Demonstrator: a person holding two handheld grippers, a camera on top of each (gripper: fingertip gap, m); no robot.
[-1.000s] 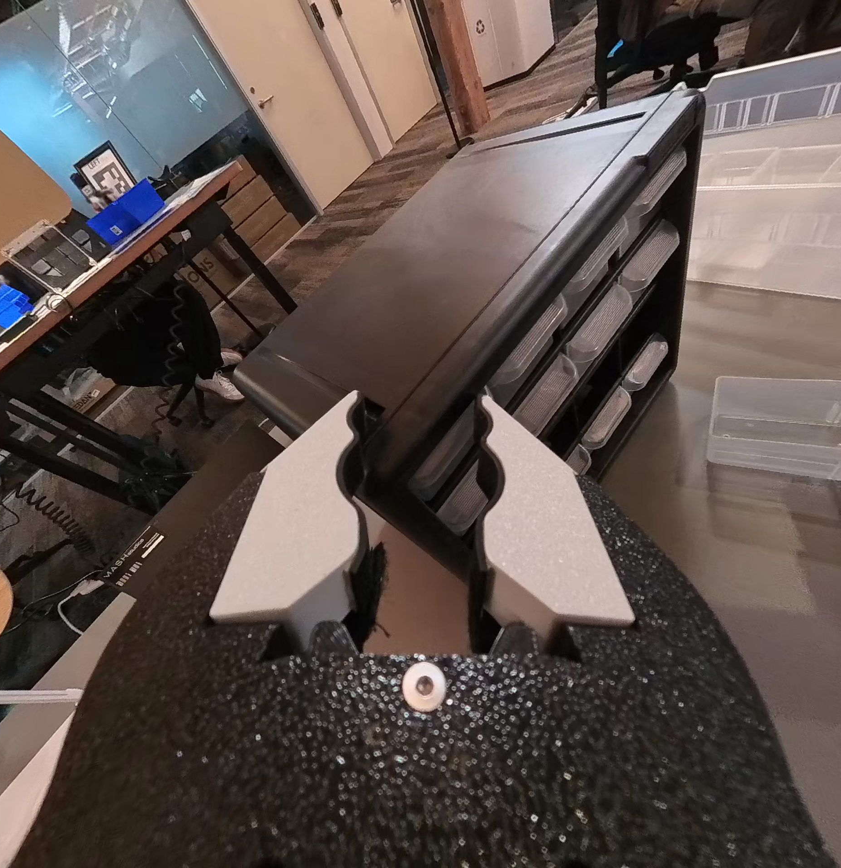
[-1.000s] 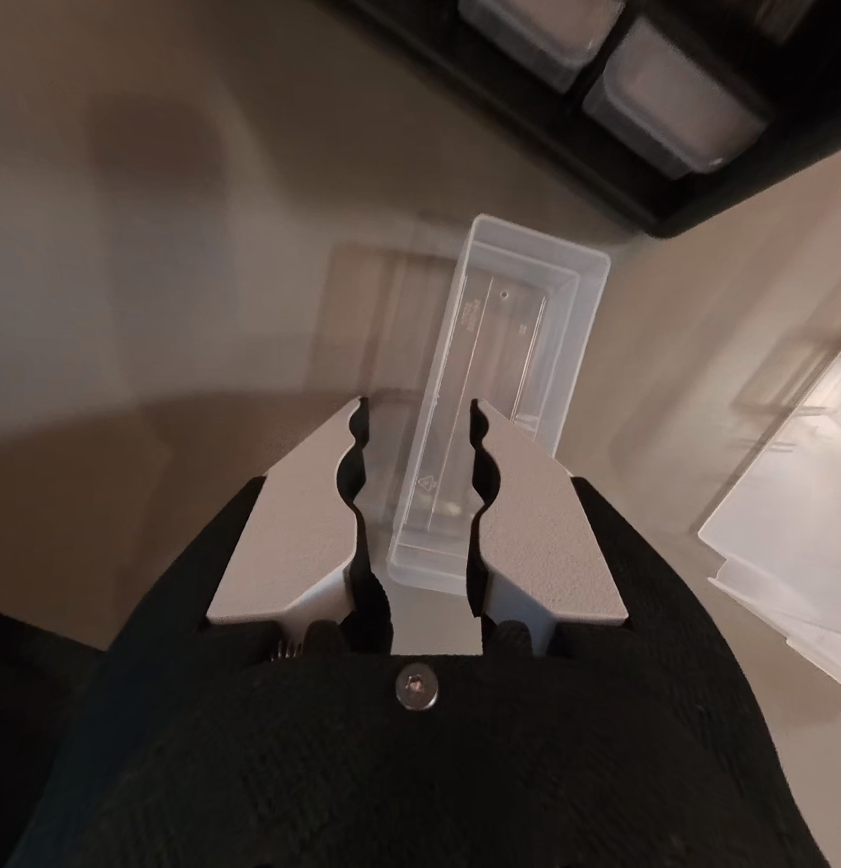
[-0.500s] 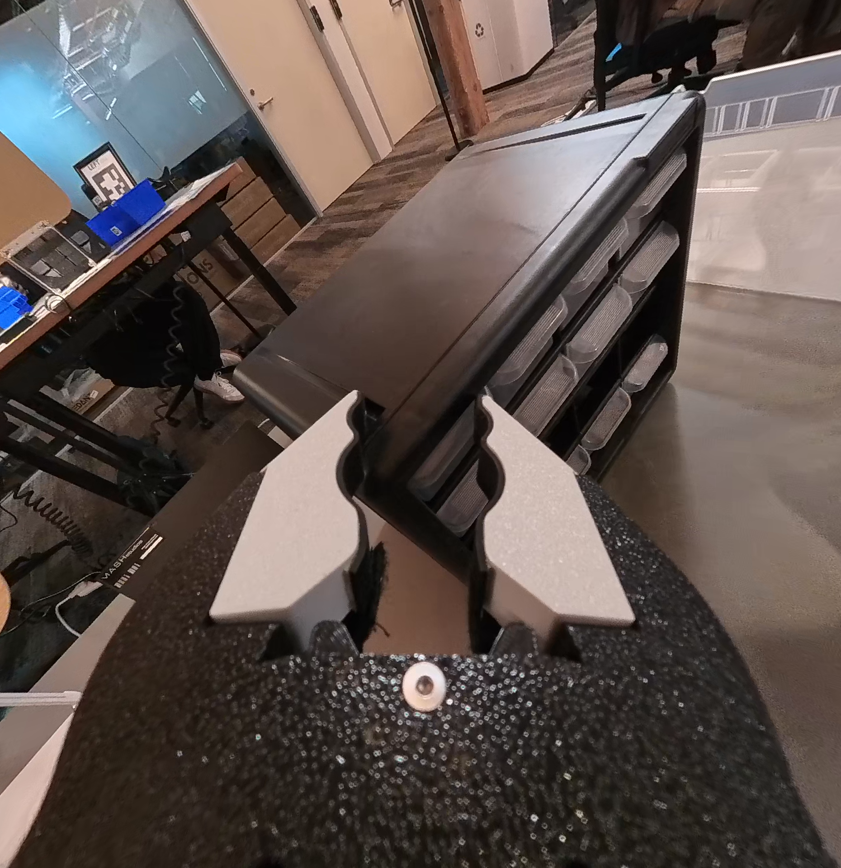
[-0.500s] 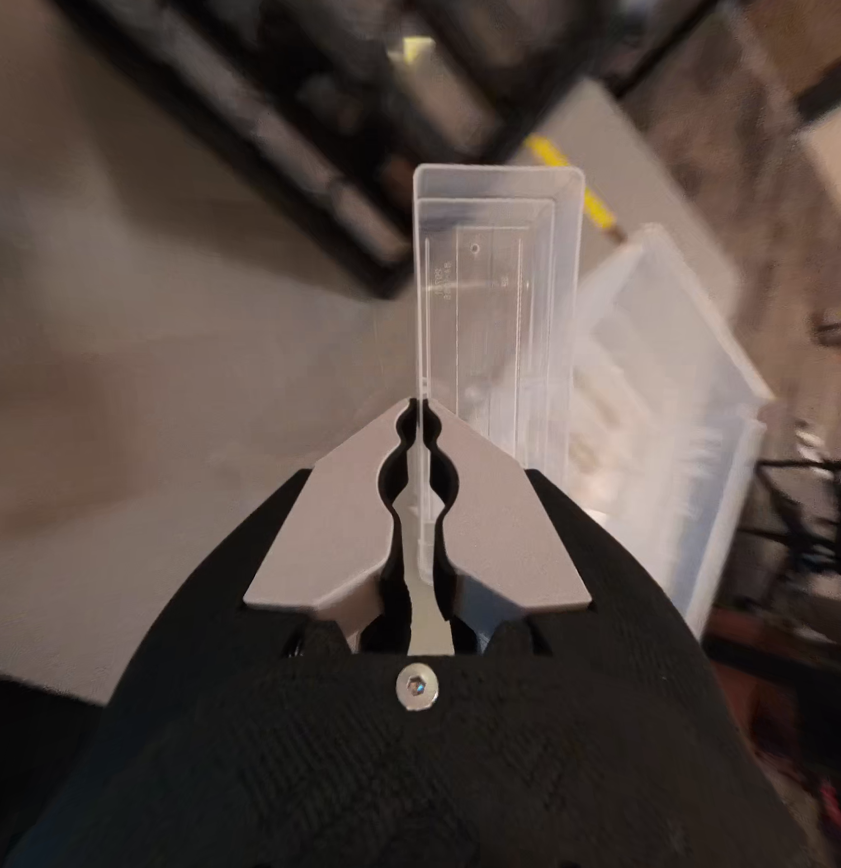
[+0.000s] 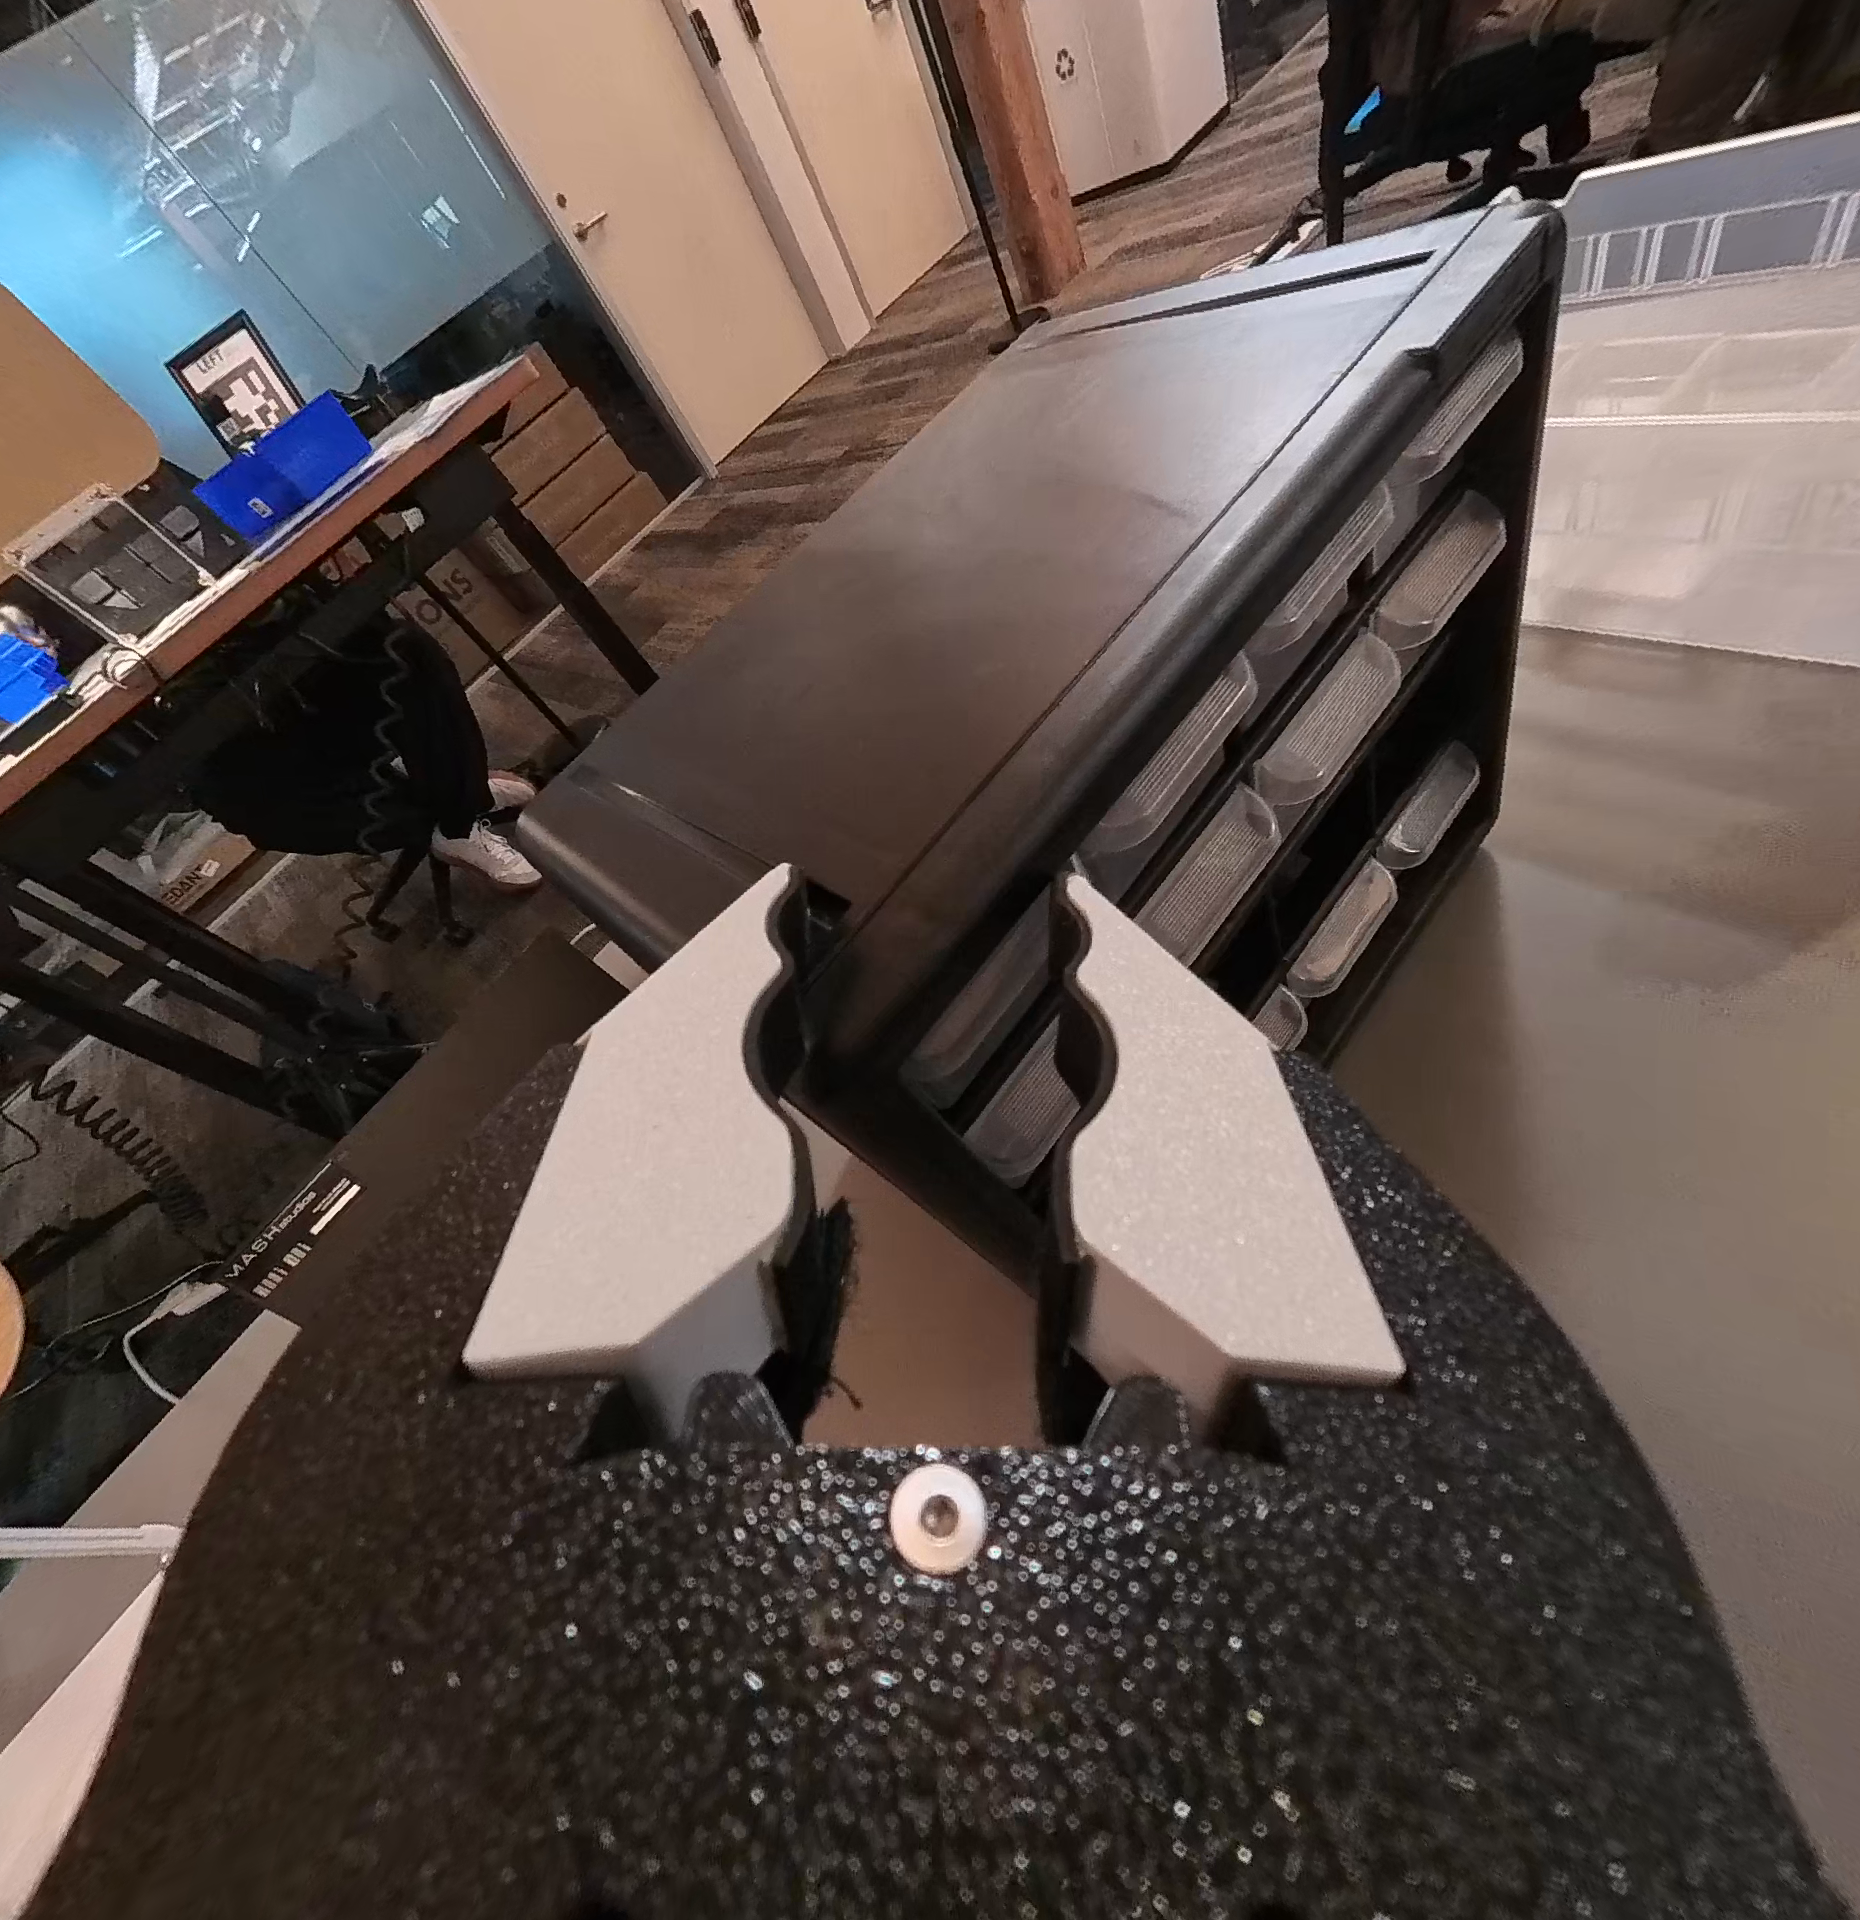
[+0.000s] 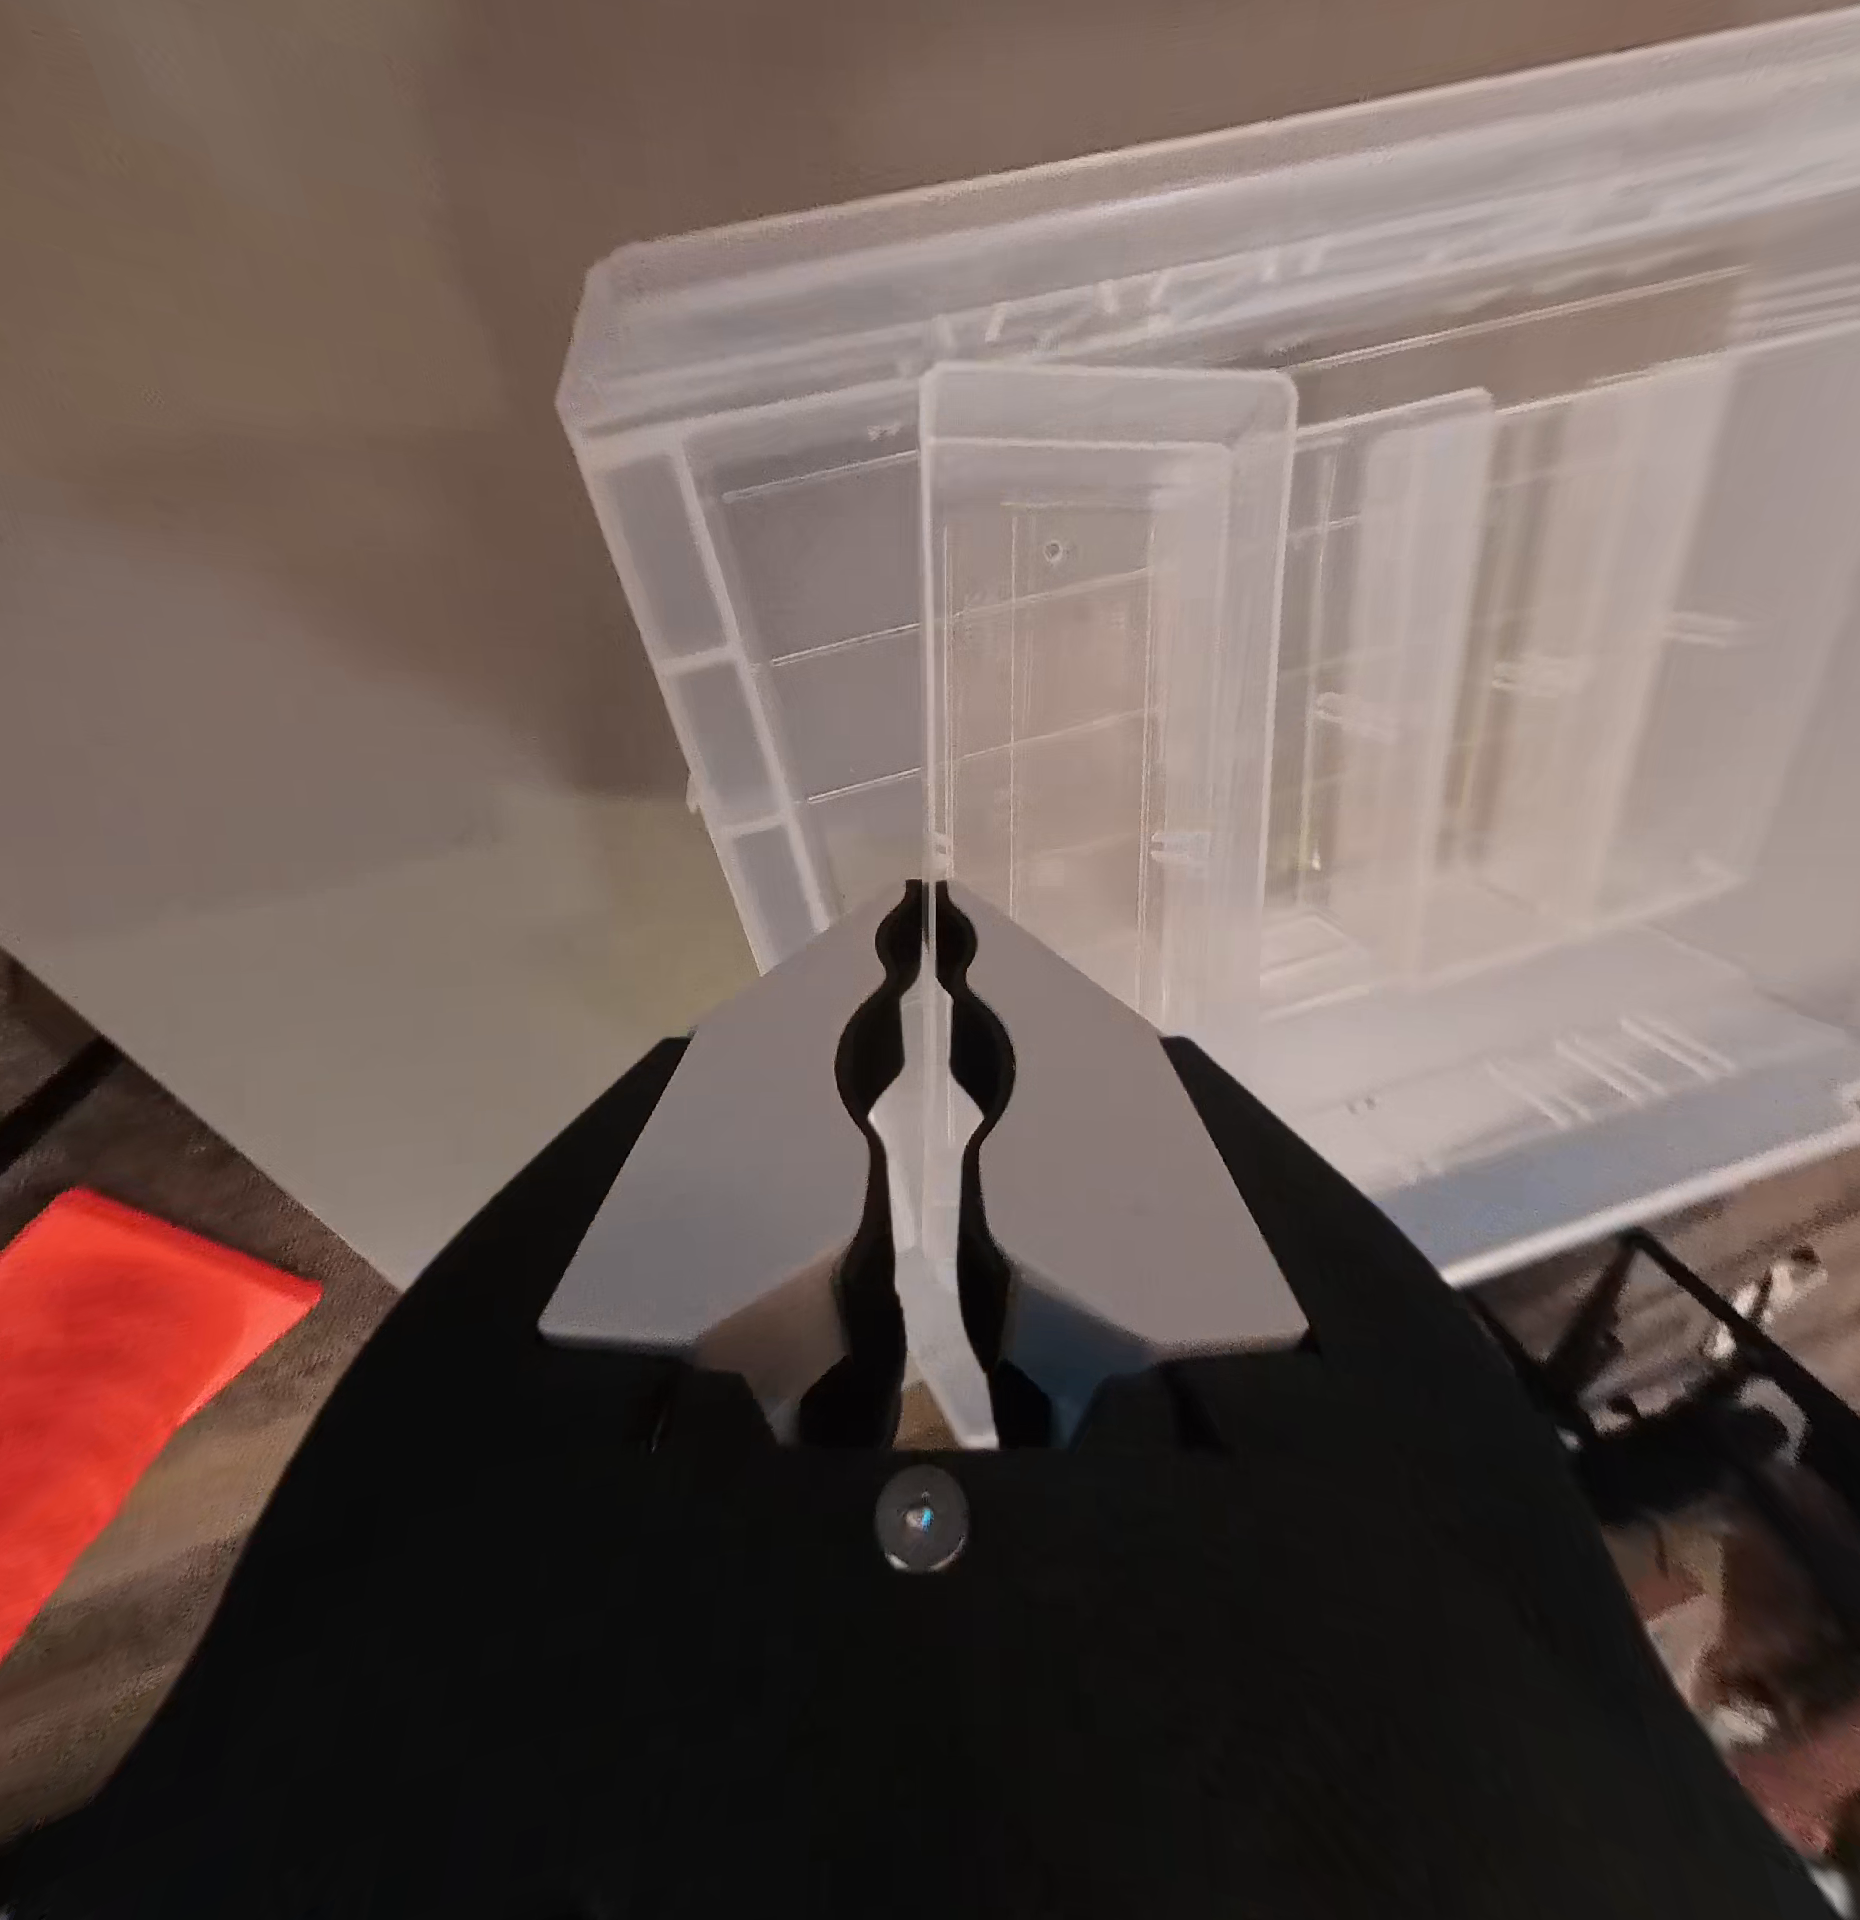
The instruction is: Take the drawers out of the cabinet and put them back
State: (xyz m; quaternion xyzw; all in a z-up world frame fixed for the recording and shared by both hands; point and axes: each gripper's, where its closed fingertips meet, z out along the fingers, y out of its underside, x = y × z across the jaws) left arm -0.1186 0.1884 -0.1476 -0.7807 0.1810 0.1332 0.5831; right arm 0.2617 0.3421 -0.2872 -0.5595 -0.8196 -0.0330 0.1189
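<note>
The black cabinet (image 5: 1009, 582) stands on the table, with several clear drawers (image 5: 1321, 717) in its front and some dark empty slots low on the right. My left gripper (image 5: 921, 894) is open, its fingers straddling the cabinet's near top corner. My right gripper (image 6: 928, 899) is shut on the side wall of a clear empty drawer (image 6: 1092, 623). It holds the drawer lengthwise in the air over a large clear plastic bin (image 6: 697, 416) with other clear drawers lying inside.
The bin also shows in the left wrist view (image 5: 1715, 436), right of the cabinet at the table's far side. The grey table (image 5: 1632, 1143) runs right of the cabinet. A red object (image 6: 95, 1351) lies on the floor below the table edge. A desk (image 5: 282, 540) stands to the left.
My right gripper closed on the drawer that lay on the table, lifted it and swung it away from the cabinet to above the clear bin. The left gripper has not moved.
</note>
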